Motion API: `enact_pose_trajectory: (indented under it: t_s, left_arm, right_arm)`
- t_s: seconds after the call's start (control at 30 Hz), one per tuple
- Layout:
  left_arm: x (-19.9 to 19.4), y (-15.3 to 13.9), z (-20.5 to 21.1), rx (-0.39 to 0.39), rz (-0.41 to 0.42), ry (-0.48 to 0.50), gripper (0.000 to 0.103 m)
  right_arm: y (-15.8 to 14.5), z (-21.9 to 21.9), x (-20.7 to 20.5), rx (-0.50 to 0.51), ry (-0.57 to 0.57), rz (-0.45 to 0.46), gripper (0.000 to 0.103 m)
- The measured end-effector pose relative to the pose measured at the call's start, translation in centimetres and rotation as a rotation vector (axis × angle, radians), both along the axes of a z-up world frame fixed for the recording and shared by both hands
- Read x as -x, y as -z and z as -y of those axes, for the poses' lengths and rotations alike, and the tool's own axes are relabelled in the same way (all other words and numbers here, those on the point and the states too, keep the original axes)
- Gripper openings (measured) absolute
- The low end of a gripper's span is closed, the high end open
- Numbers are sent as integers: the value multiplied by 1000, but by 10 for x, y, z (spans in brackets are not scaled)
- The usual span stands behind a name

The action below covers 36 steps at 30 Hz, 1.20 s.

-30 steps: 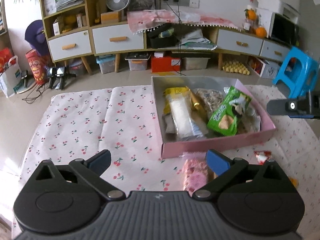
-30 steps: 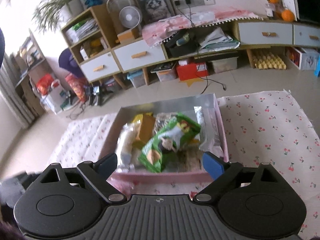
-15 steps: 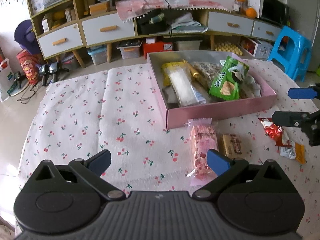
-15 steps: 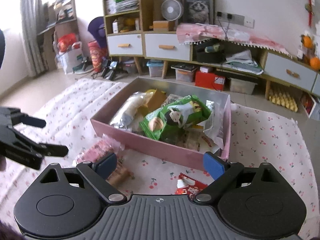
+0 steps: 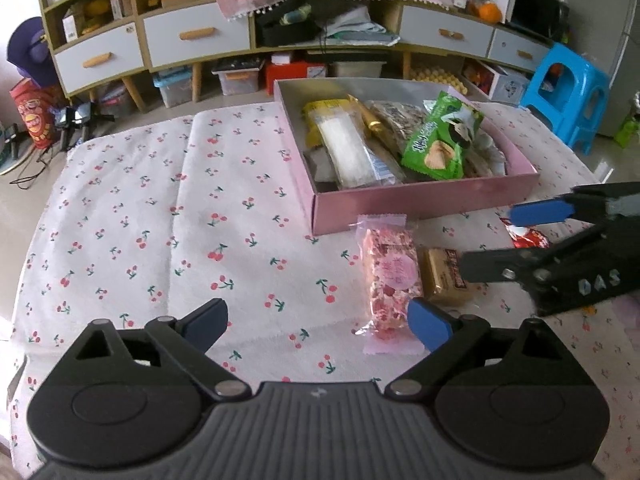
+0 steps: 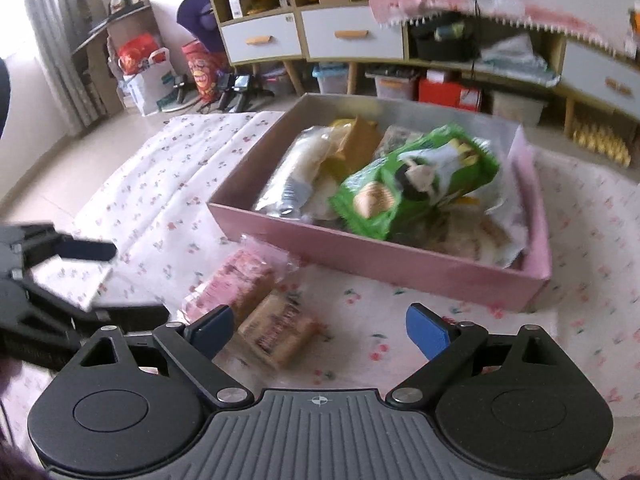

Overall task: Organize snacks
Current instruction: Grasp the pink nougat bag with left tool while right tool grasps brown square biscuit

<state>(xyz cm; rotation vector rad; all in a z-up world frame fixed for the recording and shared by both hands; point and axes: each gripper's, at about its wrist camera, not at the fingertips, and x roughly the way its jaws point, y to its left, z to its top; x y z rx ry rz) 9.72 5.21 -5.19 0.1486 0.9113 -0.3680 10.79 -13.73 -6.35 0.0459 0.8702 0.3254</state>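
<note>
Black left gripper [image 5: 316, 322] — blue pads, silver screws.

Bare cloth [image 5: 160, 208] lies open leftward; the pink box [image 5: 420, 204] wall blocks beyond the loose snacks [image 5: 394, 276].

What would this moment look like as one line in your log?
left gripper: open, empty | right gripper: open, empty | pink snack, brown snack: on cloth beside box

My right tongs [image 6: 320, 330] hang spread wide at the bottom of the frame, empty, above a brown snack bar [image 6: 280, 330]. A pink packet [image 6: 236, 284] lies just left of it. The pink box [image 6: 420, 268] sits centre frame, a green bag [image 6: 416, 184] on top.
</note>
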Motion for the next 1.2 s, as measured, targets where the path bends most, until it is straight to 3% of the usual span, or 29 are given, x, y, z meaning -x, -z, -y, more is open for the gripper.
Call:
enact_pose_trajectory:
  t_s: [0.07, 0.33, 0.43, 0.63, 1.03, 1.2]
  left_arm:
    - [0, 0, 0, 1, -4, 6, 95]
    - [-1, 6, -3, -2, -27, 14, 93]
    - [-2, 9, 0, -3, -37, 16, 86]
    - [-1, 11, 12, 14, -48, 38, 81]
    - [-6, 14, 35, 79, -74, 49, 59]
    - [-6, 10, 35, 96, -98, 51, 65]
  right_arm:
    - [2, -3, -6, -29, 15, -37, 91]
    - [19, -13, -16, -72, 12, -169, 54]
    - [20, -13, -14, -87, -2, -179, 46]
    - [16, 3, -10, -61, -14, -192, 44]
    - [12, 28, -2, -62, -51, -183, 49]
    - [11, 28, -2, -54, -110, -173, 49]
